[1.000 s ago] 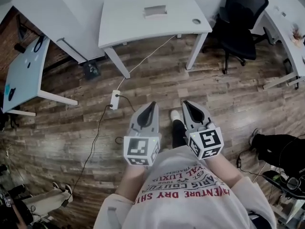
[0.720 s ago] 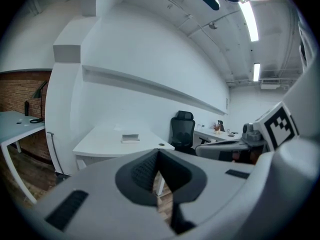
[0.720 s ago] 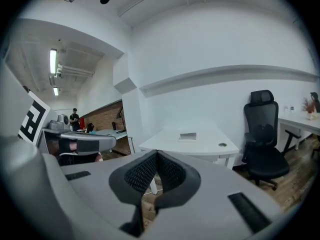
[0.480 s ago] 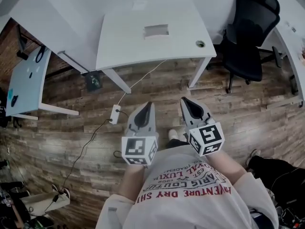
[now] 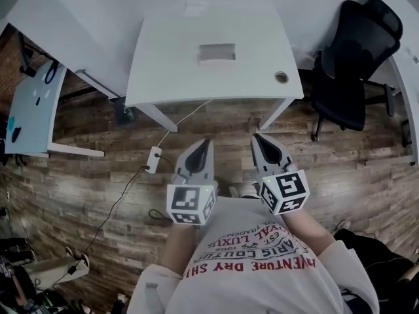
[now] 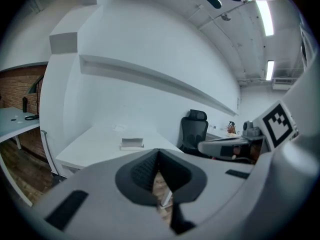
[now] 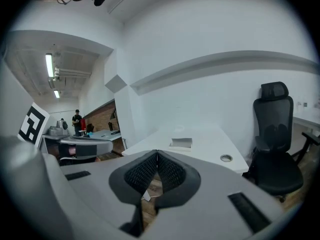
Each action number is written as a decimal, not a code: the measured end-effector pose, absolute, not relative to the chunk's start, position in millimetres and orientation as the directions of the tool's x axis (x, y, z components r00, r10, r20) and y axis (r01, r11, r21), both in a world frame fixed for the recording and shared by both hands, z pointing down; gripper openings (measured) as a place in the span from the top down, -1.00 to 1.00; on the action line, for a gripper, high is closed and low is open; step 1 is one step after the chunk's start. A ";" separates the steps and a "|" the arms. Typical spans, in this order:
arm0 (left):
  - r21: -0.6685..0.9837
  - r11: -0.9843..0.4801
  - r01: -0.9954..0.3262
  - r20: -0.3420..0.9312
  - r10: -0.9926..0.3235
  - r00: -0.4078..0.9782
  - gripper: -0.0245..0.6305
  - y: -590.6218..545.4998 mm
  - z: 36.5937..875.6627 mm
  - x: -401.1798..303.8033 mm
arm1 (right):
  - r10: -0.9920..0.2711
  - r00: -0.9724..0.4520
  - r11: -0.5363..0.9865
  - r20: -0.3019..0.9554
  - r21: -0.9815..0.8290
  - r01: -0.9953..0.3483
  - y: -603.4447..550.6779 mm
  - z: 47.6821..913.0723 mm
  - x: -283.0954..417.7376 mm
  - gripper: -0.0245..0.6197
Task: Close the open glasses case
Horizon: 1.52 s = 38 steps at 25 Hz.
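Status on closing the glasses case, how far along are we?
Done: nothing. The glasses case sits on the white desk, apparently open, with neither gripper near it. In hand: nothing; the left gripper and right gripper are both shut and empty, held over the wood floor short of the desk. Left: approach the desk, reach the case and fold its lid shut.

Glasses case [image 5: 217, 52]: we find it at upper centre, on the surface [image 5: 163, 64].
Chair [image 5: 353, 64]: upper right, beside the surface.
Left hand-held gripper [image 5: 205, 144]: centre, left of the right hand-held gripper [image 5: 257, 139], both over the floor [image 5: 78, 175].
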State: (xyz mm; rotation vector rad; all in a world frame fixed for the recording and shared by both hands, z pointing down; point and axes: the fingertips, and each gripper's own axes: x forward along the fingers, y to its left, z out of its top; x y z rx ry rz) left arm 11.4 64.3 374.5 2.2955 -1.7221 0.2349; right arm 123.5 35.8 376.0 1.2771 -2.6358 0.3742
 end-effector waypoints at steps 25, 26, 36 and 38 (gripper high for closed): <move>0.164 -0.419 -0.893 0.380 -0.809 0.449 0.91 -224.0 410.6 -72.9 | -0.729 -0.545 0.532 0.414 -0.159 -0.832 -220.1 405.9 30.5 0.89; 0.166 -0.422 -0.891 0.384 -0.804 0.453 0.91 -232.3 413.3 -76.1 | -0.733 -0.537 0.526 0.418 -0.154 -0.837 -228.6 407.5 28.0 0.89; 0.216 -0.377 -0.901 0.529 -0.730 0.433 0.91 -270.9 480.6 -94.6 | -0.716 -0.495 0.492 0.493 -0.147 -0.858 -282.7 436.6 24.3 0.89; 0.225 -0.358 -0.906 0.551 -0.720 0.421 0.91 -276.9 492.5 -95.9 | -0.696 -0.506 0.497 0.509 -0.166 -0.851 -290.2 443.1 23.9 0.89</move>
